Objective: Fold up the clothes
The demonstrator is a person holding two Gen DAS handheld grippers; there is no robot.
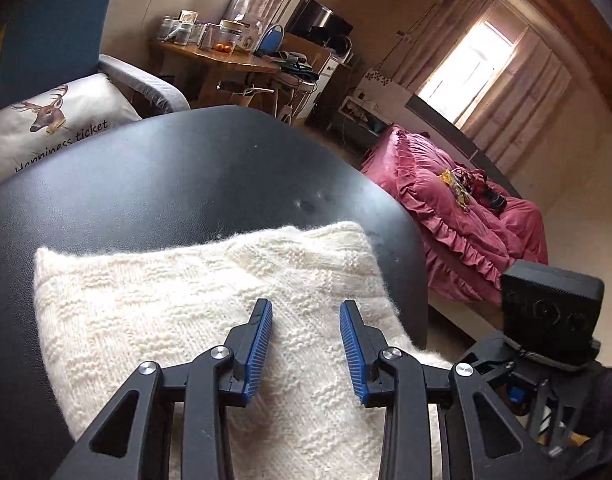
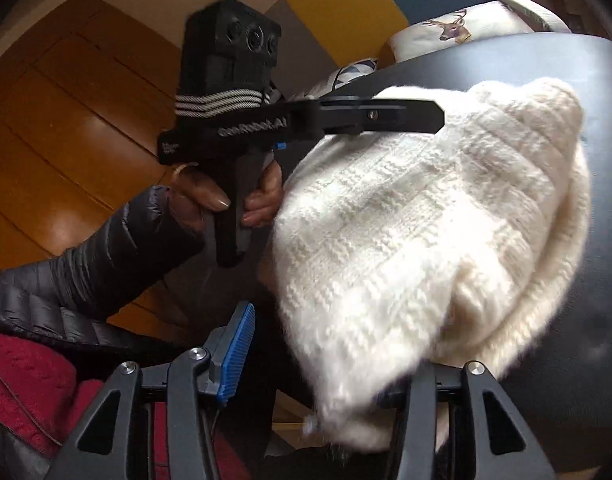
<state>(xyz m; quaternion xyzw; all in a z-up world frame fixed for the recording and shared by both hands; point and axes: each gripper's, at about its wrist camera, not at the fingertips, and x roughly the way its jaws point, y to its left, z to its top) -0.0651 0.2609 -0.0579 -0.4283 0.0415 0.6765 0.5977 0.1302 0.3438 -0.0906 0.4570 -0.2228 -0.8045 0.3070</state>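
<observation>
Left gripper (image 1: 306,344) hovers, jaws apart, over a white sweater (image 1: 178,312); right gripper (image 2: 306,364), at 6 o'clock, jaws spread, sweater between them.

The cream knitted sweater (image 1: 210,304) lies folded, fluffy and thick, on the black table (image 1: 186,168); its near edge seems to hang over.

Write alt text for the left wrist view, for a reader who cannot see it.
An open left gripper with blue ribbed pads hovers over a folded cream knitted sweater lying on a black leather-look table. Behind are a deer-print cushion, a pink ruffled bedspread and curtained windows; the right gripper's black camera housing shows at lower right.
</observation>
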